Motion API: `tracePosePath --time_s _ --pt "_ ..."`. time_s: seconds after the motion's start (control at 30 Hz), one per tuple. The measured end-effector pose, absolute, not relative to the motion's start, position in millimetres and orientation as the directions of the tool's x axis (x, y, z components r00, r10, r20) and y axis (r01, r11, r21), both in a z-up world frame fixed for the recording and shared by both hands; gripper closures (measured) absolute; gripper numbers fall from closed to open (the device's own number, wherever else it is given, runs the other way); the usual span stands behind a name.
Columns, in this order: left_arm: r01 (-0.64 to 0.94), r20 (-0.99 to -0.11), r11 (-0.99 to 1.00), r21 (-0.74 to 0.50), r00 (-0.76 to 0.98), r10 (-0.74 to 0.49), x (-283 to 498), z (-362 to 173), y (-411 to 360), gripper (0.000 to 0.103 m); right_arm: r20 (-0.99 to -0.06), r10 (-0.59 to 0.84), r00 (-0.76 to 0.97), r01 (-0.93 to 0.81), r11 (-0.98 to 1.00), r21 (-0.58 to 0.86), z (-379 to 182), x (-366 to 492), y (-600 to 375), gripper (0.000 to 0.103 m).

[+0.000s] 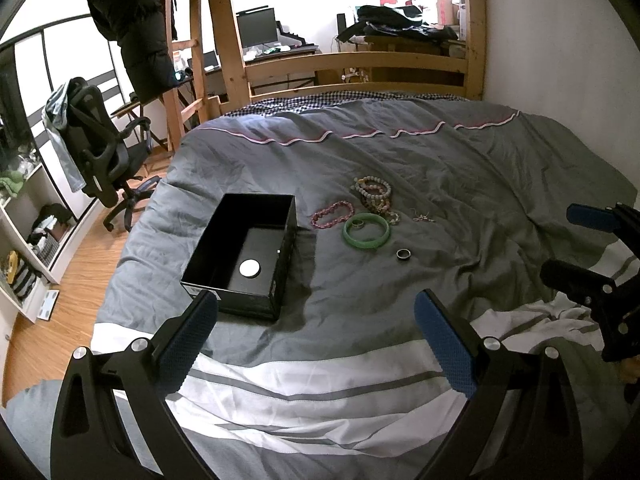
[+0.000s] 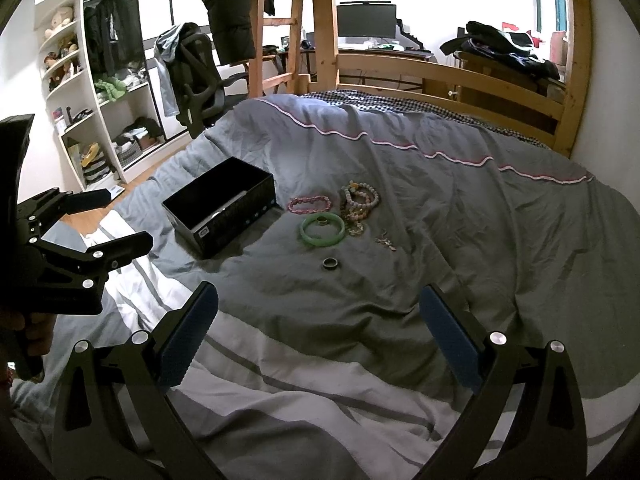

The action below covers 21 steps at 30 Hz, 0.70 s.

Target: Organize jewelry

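Note:
An open black box point(image 1: 248, 252) point(image 2: 224, 210) sits on the grey duvet with a white disc point(image 1: 249, 268) inside. To its right lie a pink bead bracelet point(image 1: 332, 214) point(image 2: 310, 204), a green bangle point(image 1: 367, 232) point(image 2: 323, 230) with a small ring point(image 1: 357, 223) inside it, a pile of bead bracelets point(image 1: 374, 196) point(image 2: 358, 202), a dark ring point(image 1: 403, 254) point(image 2: 330, 263) and small earrings point(image 1: 424, 217) point(image 2: 386, 242). My left gripper point(image 1: 316, 344) point(image 2: 108, 220) is open and empty, short of the box. My right gripper point(image 2: 318, 336) point(image 1: 576, 244) is open and empty, short of the dark ring.
The duvet point(image 1: 460, 168) has white stripes near me. A wooden bed frame point(image 1: 360, 64) stands at the far end. An office chair point(image 1: 104, 148) and shelves point(image 2: 100, 112) stand left of the bed, over a wooden floor.

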<state>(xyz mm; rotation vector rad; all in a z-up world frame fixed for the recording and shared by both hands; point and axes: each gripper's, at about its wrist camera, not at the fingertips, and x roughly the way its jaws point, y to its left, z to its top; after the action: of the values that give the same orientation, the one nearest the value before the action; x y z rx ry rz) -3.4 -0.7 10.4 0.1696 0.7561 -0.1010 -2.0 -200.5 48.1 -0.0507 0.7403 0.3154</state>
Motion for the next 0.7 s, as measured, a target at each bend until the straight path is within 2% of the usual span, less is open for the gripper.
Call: tracePosePath --time_s 0.37,0.7 --pt "0.183 -0.697 0.979 0.087 0.713 -0.071 -5 5 -4 0.006 -0.653 0.294 0.698 -0.307 0.947 0.099 48 1 -208 0.004" --pt "0.202 -0.698 0.975 0.087 0.711 -0.085 1 0 -14 0.006 -0.621 0.247 0.744 -0.272 0.961 0.057 55 21 -221 0.004"
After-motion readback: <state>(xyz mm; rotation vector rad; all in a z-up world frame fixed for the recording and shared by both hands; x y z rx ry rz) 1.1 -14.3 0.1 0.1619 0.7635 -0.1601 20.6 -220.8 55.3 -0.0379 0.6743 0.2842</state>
